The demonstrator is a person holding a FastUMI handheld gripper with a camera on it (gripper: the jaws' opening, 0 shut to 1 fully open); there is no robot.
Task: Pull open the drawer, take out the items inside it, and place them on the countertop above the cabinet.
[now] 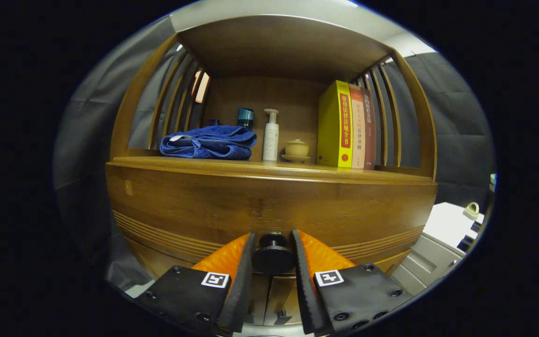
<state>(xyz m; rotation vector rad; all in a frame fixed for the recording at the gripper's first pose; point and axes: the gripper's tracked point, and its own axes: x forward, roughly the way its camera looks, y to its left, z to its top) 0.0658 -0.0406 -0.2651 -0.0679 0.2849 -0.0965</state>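
Drawer knob framed by the tongs

The knob (pixel 273 253) is bracketed between the tongs (pixel 272 248), seemingly clenched on it, at the drawer (pixel 269 210) front's lower edge.

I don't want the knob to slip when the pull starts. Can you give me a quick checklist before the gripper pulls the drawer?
1. Knob between the fingers: ok. The black drawer knob sits inside the gripper.
2. Both fingers pressing on the knob: cannot tell. The ribbed pads stand right at its sides, but contact is unclear.
3. Drawer state: ok. The drawer front looks flush with the cabinet, not yet pulled.
4. Knob centred: ok, roughly midway between the fingers.
5. Countertop room: partly ok. A blue towel, pump bottle, lidded cup on a saucer and books stand there; bare wood remains along the front edge.
6. Drawer contents: cannot tell, hidden.
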